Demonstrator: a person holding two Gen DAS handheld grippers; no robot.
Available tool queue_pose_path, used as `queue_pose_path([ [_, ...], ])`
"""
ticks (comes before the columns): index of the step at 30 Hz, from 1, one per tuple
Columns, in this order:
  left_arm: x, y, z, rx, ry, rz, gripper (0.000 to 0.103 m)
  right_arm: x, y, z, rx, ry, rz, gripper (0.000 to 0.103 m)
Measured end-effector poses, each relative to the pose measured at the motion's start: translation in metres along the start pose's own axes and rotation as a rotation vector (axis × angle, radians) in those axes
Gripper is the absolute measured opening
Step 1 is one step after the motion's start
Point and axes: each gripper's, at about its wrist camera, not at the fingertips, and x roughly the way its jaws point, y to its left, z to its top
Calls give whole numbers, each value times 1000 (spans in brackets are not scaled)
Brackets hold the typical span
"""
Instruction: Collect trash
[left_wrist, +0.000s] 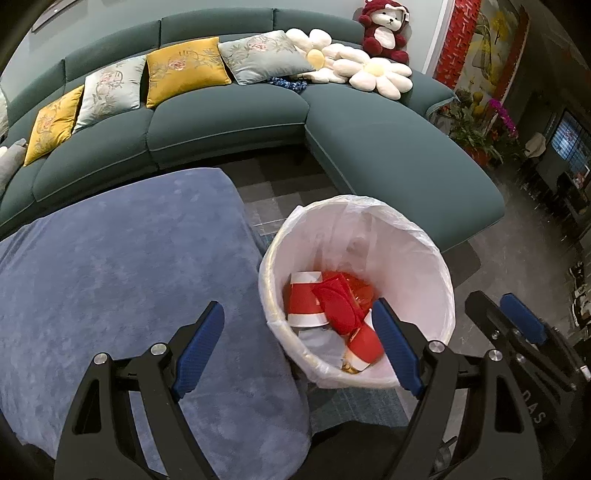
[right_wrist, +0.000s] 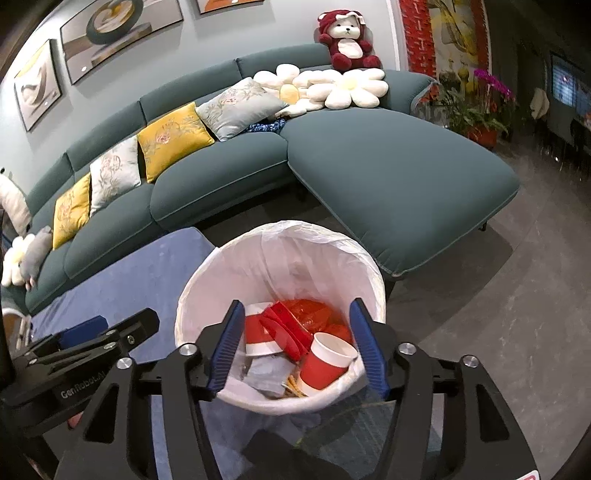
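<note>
A white trash bin (left_wrist: 424, 258) with a clear liner stands on the floor beside a table under a blue cloth (left_wrist: 110, 277). Inside lie red-and-white paper cups (left_wrist: 306, 302), crumpled red wrappers (left_wrist: 340, 306) and a grey packet. My left gripper (left_wrist: 297, 308) is open and empty, hanging over the table's edge and the bin's left rim. My right gripper (right_wrist: 295, 308) is open above the bin (right_wrist: 229, 266), holding nothing. A red paper cup (right_wrist: 327, 363) lies loose in the bin below its fingers. Each gripper shows at the edge of the other's view.
A long teal sofa (right_wrist: 388, 177) curves behind the bin, with yellow and grey cushions (right_wrist: 173, 140), white flower pillows (right_wrist: 347, 86) and a red plush bear (right_wrist: 345, 38). Potted plants (right_wrist: 476, 110) stand at the far right. Grey tiled floor (right_wrist: 498, 314) lies right of the bin.
</note>
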Motion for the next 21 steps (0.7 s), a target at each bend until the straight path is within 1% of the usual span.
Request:
queue_pose_path([
  [2,-4,3,-3,2,-1,12,82,-4,1,-1,-13,6,-5,62],
  [5,-12,6,-10,4,-11,28,83,-9,2,-6,-40,21,-7,67],
  [8,-17,8,-17,8,-8,41,83,-12,1,-12,-52,38,11,69],
  [11,-22,10,-26,14,-9,66,83,-16,2,-19,-68,44,22,74],
  [13,-24,11,-30,19,-8,82,83,-18,2,-23,-72,52,32,84],
  [16,-28,14,-37,15,-5,99,85,-22,5,-29,-99,58,38,84],
  [17,-29,15,-39,13,-5,104,89,-23,7,-31,-110,59,35,84],
  [21,-35,17,-44,6,-18,123,90,-27,15,-36,-160,65,25,87],
])
